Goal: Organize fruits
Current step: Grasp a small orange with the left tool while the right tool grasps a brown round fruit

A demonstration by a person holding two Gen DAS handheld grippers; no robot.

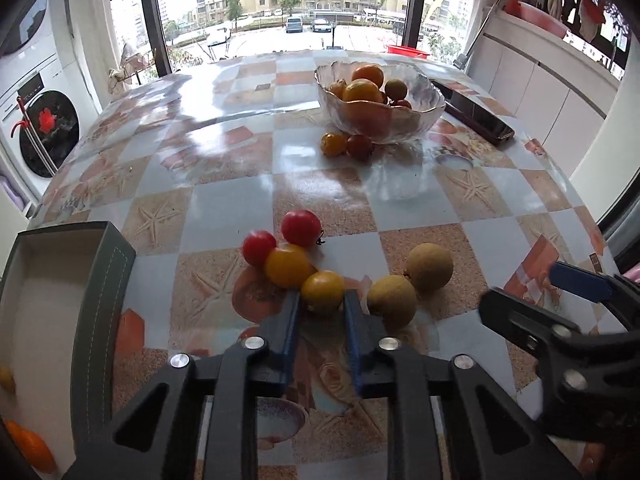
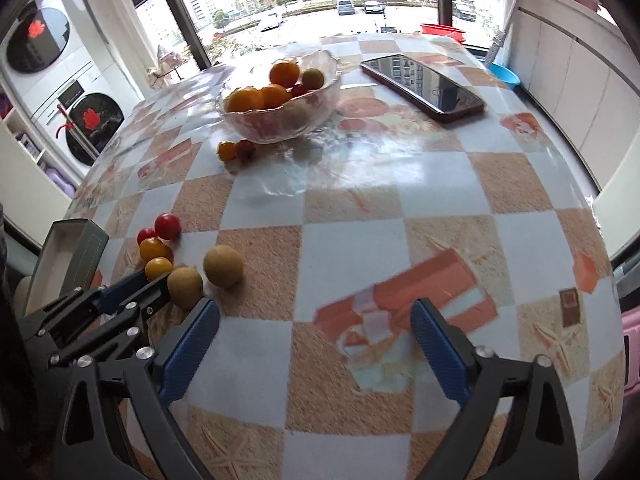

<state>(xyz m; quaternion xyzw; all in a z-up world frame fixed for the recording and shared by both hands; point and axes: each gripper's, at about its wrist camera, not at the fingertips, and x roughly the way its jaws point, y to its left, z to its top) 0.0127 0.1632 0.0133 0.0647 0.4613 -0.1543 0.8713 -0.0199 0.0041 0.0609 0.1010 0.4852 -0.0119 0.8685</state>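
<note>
One yellow cherry tomato (image 1: 322, 290) pinched by left gripper (image 1: 322, 300) | right gripper (image 2: 314, 316) spread, empty | risk: squeezing bursts it, or nudges neighbouring longan (image 1: 392, 300).

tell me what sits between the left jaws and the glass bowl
A yellow cherry tomato sits right between the jaws; beyond it lie bare tablecloth, then a yellow-and-red tomato pair before the glass bowl, clearest in the left wrist view.

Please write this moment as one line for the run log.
left hand-held gripper: closed around small yellow cherry tomato on checkered table | right hand-held gripper: open, empty | grey open box: left of tomato
</note>
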